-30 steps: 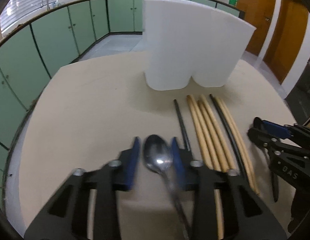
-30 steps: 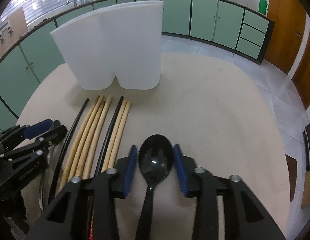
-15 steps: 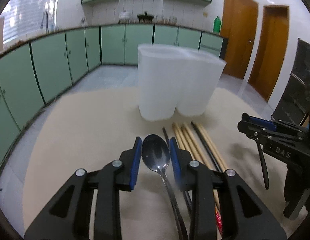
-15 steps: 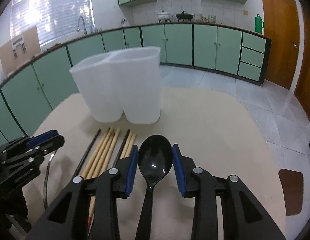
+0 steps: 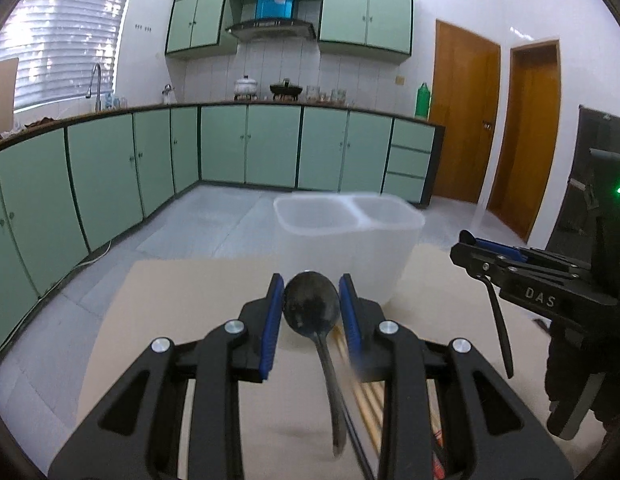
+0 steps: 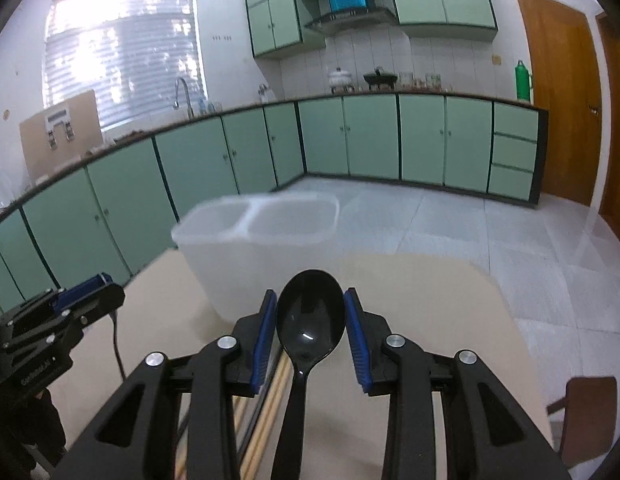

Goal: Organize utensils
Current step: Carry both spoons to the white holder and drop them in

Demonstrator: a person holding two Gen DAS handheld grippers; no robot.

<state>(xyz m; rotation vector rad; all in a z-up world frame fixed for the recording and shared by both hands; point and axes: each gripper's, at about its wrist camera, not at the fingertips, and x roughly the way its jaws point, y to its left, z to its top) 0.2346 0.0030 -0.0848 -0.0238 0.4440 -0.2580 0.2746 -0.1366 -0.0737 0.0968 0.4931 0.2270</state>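
We hold both spoons by the bowl so handles hang free: left tongs point(image 5: 311, 309) clamped on metal spoon point(image 5: 310, 306), right tongs point(image 6: 310, 316) clamped on black spoon point(image 6: 310, 320), raised before the white two-compartment holder point(image 6: 256, 240); chopsticks point(image 6: 270, 408) lie on the counter point(image 6: 430, 320).

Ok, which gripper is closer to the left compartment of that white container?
Left, likely. The left gripper has the left compartment straight ahead; the right gripper faces the right compartment, with the left one further off to its side.
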